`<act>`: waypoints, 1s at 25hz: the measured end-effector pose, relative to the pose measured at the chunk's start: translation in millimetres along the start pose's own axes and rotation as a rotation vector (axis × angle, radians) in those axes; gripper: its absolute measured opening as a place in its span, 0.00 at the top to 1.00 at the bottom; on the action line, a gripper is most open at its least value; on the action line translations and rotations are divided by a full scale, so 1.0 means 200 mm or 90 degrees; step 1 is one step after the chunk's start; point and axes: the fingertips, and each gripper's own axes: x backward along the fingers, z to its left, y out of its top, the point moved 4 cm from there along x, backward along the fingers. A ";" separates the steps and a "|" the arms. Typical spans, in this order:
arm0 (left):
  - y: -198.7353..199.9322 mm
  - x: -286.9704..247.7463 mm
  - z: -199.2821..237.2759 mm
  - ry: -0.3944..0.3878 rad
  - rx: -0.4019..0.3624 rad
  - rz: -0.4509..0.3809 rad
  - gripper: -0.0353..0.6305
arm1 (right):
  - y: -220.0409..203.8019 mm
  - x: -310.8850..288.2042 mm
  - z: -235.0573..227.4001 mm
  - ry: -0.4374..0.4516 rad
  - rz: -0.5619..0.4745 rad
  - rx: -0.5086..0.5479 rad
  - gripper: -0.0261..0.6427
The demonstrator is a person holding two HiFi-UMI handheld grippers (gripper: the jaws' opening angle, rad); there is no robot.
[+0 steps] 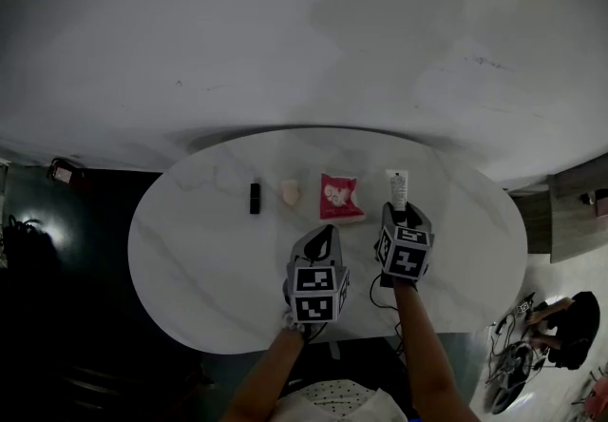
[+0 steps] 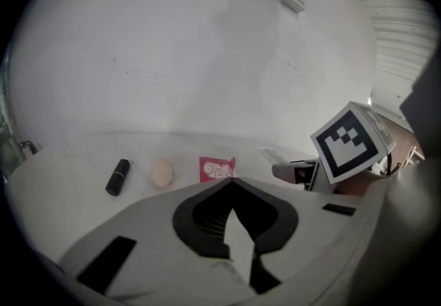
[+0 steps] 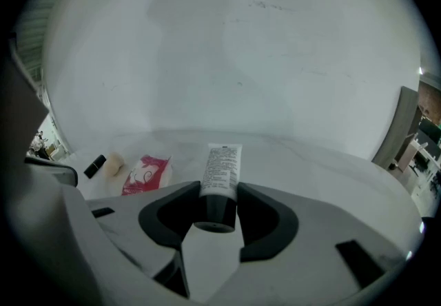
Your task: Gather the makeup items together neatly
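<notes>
On the white oval table (image 1: 190, 268) a black lipstick (image 1: 255, 198), a beige sponge (image 1: 290, 192) and a pink packet (image 1: 339, 197) lie in a row. At the row's right end is a white tube (image 1: 397, 187) with a black cap. My right gripper (image 3: 219, 191) is shut on the tube (image 3: 222, 174) at its cap end, and the tube points away from me. My left gripper (image 2: 232, 182) is shut with nothing in it, just in front of the packet (image 2: 217, 167). The lipstick (image 2: 118, 176) and sponge (image 2: 162, 174) lie to its left.
The table's near edge curves close below both grippers. A dark floor lies to the left, with a small lit object (image 1: 63, 171). Cables and a dark bag (image 1: 570, 330) are on the floor at the right. A pale wall rises behind the table.
</notes>
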 end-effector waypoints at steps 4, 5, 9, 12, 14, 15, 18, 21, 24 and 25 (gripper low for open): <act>-0.01 0.01 0.06 0.016 0.014 0.001 0.90 | -0.01 -0.05 0.03 -0.001 0.014 0.011 0.70; -0.01 0.01 0.07 0.019 0.017 0.003 0.90 | -0.01 -0.06 0.03 -0.004 0.018 0.013 0.70; -0.02 0.01 0.12 0.029 0.024 0.005 0.90 | -0.04 -0.11 0.02 -0.021 0.030 0.010 0.70; -0.02 0.00 0.15 0.033 0.026 0.009 0.90 | -0.06 -0.14 0.01 -0.030 0.044 0.007 0.70; -0.02 -0.01 0.15 0.035 0.028 0.011 0.90 | -0.07 -0.15 0.01 -0.031 0.053 0.004 0.70; -0.02 -0.01 0.16 0.036 0.028 0.012 0.90 | -0.08 -0.16 0.01 -0.033 0.055 0.002 0.70; -0.02 -0.02 0.15 0.036 0.029 0.015 0.90 | -0.08 -0.16 0.01 -0.037 0.056 -0.005 0.70; -0.03 -0.02 0.15 0.034 0.029 0.019 0.90 | -0.09 -0.16 0.01 -0.041 0.058 -0.014 0.69; -0.04 -0.02 0.14 0.032 0.029 0.022 0.90 | -0.09 -0.16 0.01 -0.041 0.058 -0.009 0.69; -0.04 -0.02 0.14 0.031 0.029 0.022 0.90 | -0.09 -0.16 0.01 -0.041 0.059 -0.007 0.68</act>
